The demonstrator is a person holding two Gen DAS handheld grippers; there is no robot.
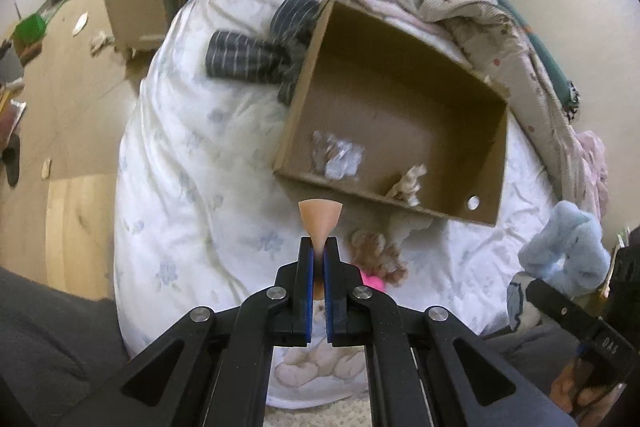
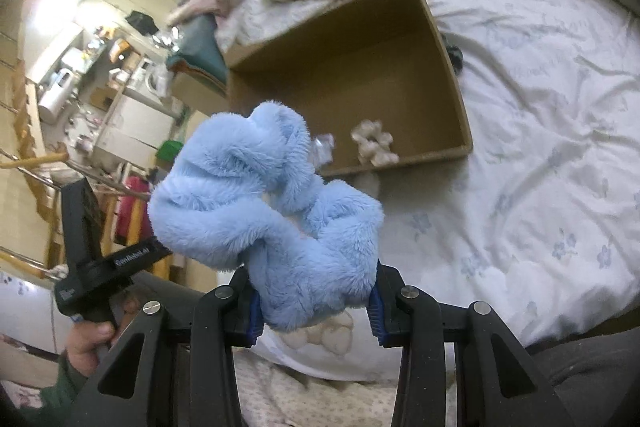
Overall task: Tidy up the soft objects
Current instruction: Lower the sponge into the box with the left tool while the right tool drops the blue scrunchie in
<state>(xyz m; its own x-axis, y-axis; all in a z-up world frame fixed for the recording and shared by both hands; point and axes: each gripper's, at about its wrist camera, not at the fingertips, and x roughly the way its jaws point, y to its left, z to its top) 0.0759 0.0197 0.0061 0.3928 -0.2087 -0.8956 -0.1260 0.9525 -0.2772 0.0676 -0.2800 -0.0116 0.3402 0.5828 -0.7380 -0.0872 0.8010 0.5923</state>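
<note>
— Left wrist view: what does the left gripper (image 1: 319,247) hold?
— It pinches a peach cone-shaped piece (image 1: 320,217) above the bed (image 1: 168,163), near the cardboard box (image 1: 494,163).
— And the right gripper (image 2: 316,301)?
— Clamped on a fluffy blue toy (image 2: 264,215), before the box.

Counting the things on the bed

There is one brown box (image 1: 400,75) with two small things inside: one cream fluffy toy (image 1: 408,183) and one clear crinkly bag (image 1: 338,157). One blue fluffy toy (image 2: 264,215), one peach cone piece (image 1: 320,217), one striped cloth (image 1: 256,51), one curly brown toy (image 1: 378,255).
</note>
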